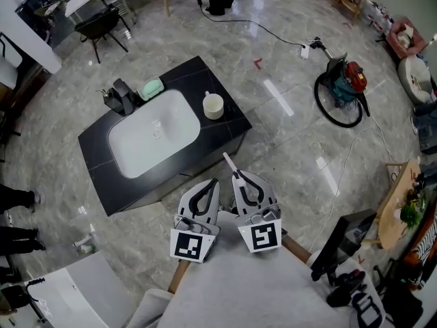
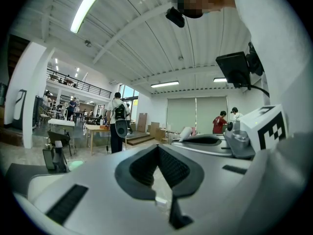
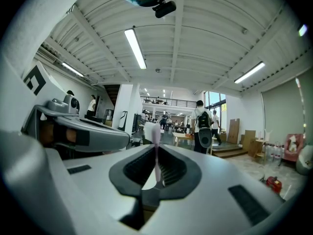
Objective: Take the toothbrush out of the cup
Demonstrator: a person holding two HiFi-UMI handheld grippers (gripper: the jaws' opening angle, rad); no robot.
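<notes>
**Short of the sink counter: toothbrush clear of the cup, held in right tongs**

Near the person's body, over the grey stone floor, both pairs of tongs sit side by side.

- Right tongs: closed on the toothbrush. The thin, pale handle is pinched between the ribbed pads. The head end sticks out past the tips toward the sink counter.
- Left tongs: closed, with nothing between them. They sit just beside the right pair and do not touch the brush.
- Cup: upright on the black counter, just right of the white basin and well apart from the brush. Nothing is seen standing in it.
- Green soap: on the far side of the basin. It plays no part here.

Status, as judged: the brush is out of the cup, so the removal itself looks done.

Handling, as judged:
- The brush is light, and the weight puts no load on the grip.
- The handle looks like stiff, smooth plastic, so it is likely slippery. It will not bend under the pads.
- The pads meet only a narrow strip of the slim handle. The brush may swivel or slide if the tongs roll or tip.
- The long free end works as a lever on the grip, so a knock at the head would twist it.
- Best hold is mid-handle, with the flat faces against the pads and well clear of the bristles.
- A moderate squeeze should be enough, since the brush is not fragile.
</notes>
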